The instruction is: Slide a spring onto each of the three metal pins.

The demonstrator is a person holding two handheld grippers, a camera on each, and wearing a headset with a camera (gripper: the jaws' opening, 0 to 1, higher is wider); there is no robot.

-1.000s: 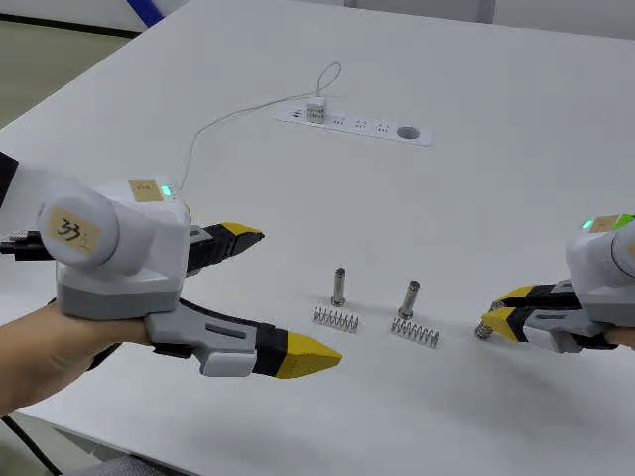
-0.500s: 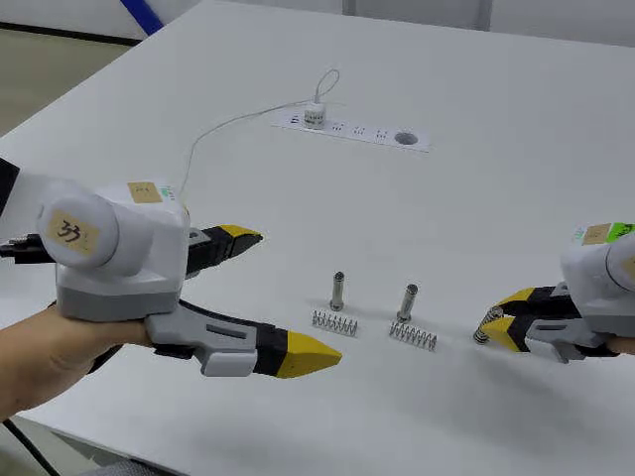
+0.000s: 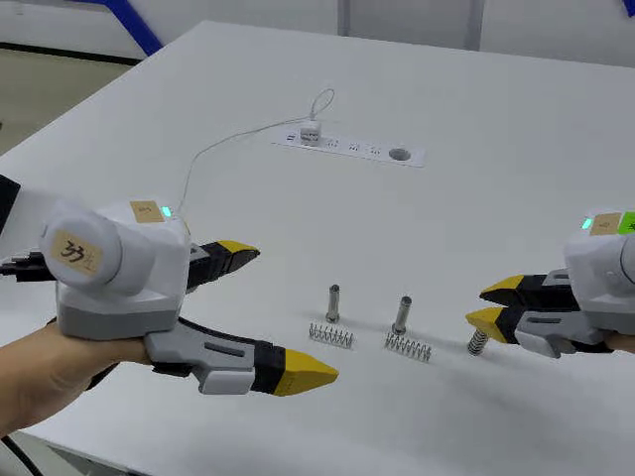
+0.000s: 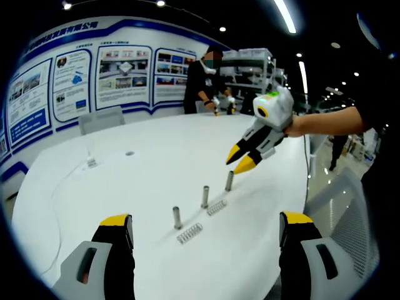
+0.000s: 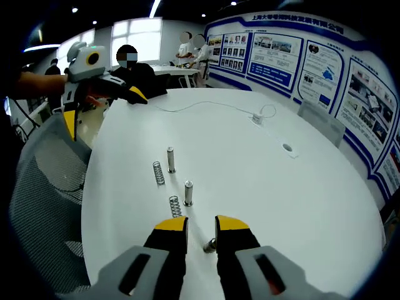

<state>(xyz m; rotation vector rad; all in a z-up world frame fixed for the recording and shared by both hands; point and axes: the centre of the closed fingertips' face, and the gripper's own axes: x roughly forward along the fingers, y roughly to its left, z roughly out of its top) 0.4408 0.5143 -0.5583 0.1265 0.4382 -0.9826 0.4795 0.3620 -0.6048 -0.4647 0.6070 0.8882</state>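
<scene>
Two light, bouncy springs [image 3: 330, 335] are seen loose beside their bare pins [image 3: 333, 301], best pinched gently at mid-length lest they be flicked away; the left gripper [image 3: 293, 310] is held wide, the right gripper [image 3: 478, 305] narrowed, empty, by the sprung third pin [image 3: 478, 341].

The one thing I can actually read is a handwritten number, which looks like 33, on a round tan sticker [image 3: 76, 253] stuck to the back end of the left gripper [image 3: 293, 310]. A second small tan sticker [image 3: 146, 210] sits on top of that same gripper, its writing too small to make out. The right gripper [image 3: 477, 305] carries a tan label [image 3: 604, 224] and a green label [image 3: 626, 222] just beside it, both unreadable. On the far wall, display boards [image 4: 128, 69] hang under a blue band [image 5: 292, 20] with a line of white Chinese characters. The print on the panels is too fine to read.
</scene>
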